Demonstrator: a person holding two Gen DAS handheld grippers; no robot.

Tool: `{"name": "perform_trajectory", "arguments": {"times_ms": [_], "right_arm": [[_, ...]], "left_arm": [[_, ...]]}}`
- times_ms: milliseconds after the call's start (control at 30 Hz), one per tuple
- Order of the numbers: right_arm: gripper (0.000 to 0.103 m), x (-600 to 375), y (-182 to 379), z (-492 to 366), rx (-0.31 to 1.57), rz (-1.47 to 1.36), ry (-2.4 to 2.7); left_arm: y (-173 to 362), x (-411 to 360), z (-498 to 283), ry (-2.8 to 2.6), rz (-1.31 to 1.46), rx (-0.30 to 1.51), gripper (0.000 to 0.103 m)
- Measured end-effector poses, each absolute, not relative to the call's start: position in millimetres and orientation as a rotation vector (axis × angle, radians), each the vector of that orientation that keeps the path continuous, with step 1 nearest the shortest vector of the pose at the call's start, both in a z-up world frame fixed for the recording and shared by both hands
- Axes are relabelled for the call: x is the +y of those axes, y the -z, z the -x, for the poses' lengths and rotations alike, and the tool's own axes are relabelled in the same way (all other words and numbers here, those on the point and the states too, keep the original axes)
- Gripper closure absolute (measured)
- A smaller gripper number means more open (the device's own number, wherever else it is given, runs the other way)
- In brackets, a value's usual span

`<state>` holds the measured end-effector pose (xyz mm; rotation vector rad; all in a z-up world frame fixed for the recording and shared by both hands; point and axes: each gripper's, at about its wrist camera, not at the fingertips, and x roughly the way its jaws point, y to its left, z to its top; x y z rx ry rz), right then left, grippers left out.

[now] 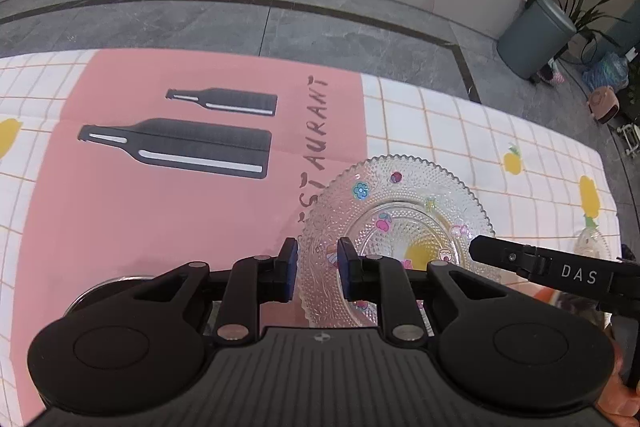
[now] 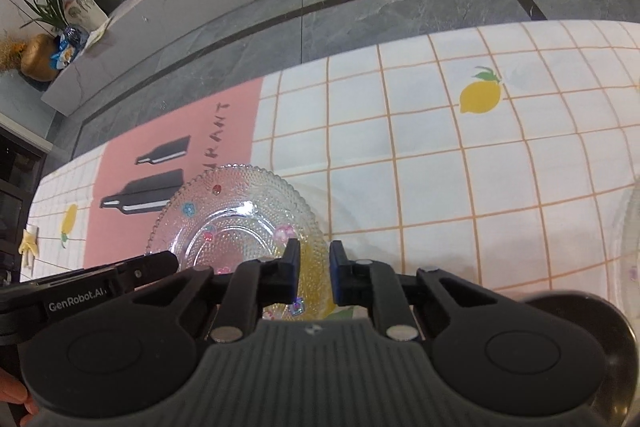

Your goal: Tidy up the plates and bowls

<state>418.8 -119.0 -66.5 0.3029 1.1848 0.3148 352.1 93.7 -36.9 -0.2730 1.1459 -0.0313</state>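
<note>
Plate (image 1: 400,223), clear pressed glass with small colored stickers, lies flat on my counter (image 1: 440,131), partly on the pink mat (image 1: 160,207) and partly on the checked cloth with lemons. At far left of the left view a dark round rim (image 1: 116,285) peeks out behind my left claw's body; I cannot tell what it is. The mat carries two black bottle shapes (image 1: 180,147) and lettering that runs under the plate's left edge. My left claw (image 1: 317,269) hangs over the plate's near-left rim, its blue pads apart with nothing between them, so it is released; whether it touches the glass I cannot tell. Just right of it, my right claw reaches in over the plate's right side.

In the right view the left claw's tip enters at lower left over the plate (image 2: 240,215). My right claw (image 2: 314,269) sits above the plate's near-right rim, fingers spread and gripping nothing. Further right the cloth shows a printed lemon (image 2: 480,97). At the right edge a second glass piece (image 2: 630,247) shows only a curved sliver, with a dark bowl (image 2: 600,343) below it.
</note>
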Motion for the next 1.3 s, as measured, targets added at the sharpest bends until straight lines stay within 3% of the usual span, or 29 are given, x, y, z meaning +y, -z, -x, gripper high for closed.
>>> {"name": "perform_trajectory", "arguments": {"times_ms": [633, 1300], "right_arm": [[0.09, -155, 6, -283, 1.092, -0.321, -0.389], [0.091, -159, 66, -137, 1.136, -0.397, -0.4]], "left_arm": [[-22, 78, -218, 0.008, 0.339, 1.022, 0.08], [40, 96, -77, -0.043, 0.505, 1.049, 0.08]]}}
